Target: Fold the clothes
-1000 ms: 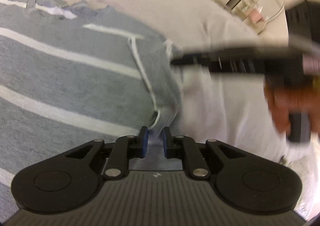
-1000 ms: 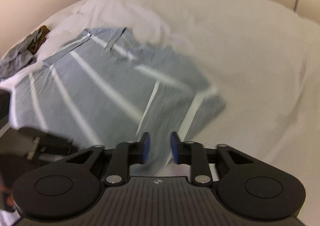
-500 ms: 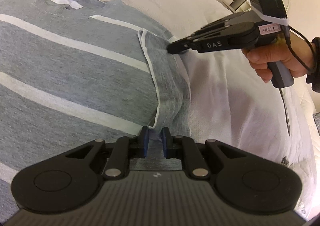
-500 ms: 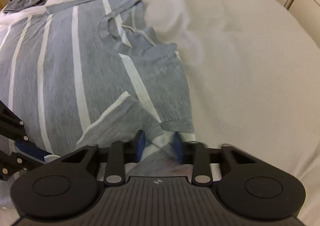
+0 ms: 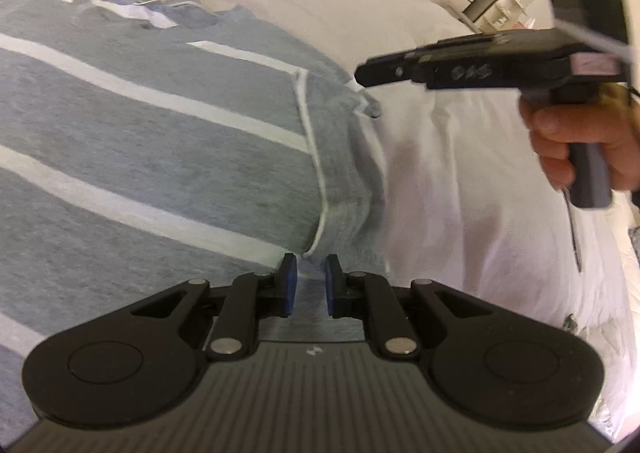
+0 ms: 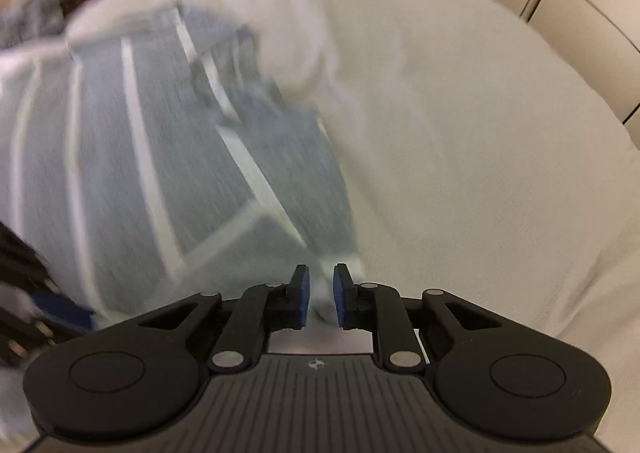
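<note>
One white bed cover fills both views, biggest thing here. On it lies my grey T-shirt with white stripes, spread over the left and centre of the left wrist frame, sleeve folded in along its right edge. My left gripper sits bottom centre, pads a little apart with shirt fabric between them; can't tell if it's pinched. My right gripper, bottom centre of its own frame, is likewise narrowly parted over the shirt's lower corner, grip unclear, picture blurred. A dark garment pile sits upper left there. My right hand holds that tool's handle, right edge of the left view.
</note>
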`<move>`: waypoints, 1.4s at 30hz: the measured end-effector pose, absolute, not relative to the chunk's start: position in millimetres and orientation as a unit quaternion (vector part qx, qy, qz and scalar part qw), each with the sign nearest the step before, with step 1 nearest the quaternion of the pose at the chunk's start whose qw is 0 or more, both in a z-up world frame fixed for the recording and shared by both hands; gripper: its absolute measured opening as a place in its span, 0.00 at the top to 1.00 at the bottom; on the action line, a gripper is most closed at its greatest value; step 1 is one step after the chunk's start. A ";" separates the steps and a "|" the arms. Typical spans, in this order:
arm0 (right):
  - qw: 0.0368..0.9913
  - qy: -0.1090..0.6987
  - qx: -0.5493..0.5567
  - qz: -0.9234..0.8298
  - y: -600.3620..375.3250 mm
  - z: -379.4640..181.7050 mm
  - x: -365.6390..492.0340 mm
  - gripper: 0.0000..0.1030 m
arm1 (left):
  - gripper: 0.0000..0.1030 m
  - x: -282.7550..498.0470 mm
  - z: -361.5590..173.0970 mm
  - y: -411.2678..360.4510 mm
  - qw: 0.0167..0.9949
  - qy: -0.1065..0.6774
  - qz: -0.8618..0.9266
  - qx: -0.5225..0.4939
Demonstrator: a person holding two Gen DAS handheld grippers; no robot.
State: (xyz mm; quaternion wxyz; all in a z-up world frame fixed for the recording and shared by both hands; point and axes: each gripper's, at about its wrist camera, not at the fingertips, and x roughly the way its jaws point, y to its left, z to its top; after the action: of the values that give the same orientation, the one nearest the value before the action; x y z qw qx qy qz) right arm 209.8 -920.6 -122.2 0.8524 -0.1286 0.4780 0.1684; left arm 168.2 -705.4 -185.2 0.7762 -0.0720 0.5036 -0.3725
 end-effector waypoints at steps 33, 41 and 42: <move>0.826 0.533 -0.006 0.183 -861.4 -164.7 111.5 0.81 | 0.90 141.4 -165.8 -649.2 0.800 0.487 -0.345 -0.064; 0.828 0.544 0.013 0.137 -867.7 -166.1 94.0 0.82 | 0.90 131.2 -161.0 -628.3 0.804 0.484 -0.342 -0.051; 0.833 0.535 0.011 0.140 -865.1 -161.0 92.0 0.82 | 0.90 129.9 -160.0 -625.5 0.805 0.482 -0.342 -0.050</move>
State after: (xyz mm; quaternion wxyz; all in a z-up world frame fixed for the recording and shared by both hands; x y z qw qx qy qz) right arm 92.0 -865.1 -161.0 0.8331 0.0105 0.5351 0.1398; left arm 129.9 -625.5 -160.0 0.8050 -0.0496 0.4825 -0.3417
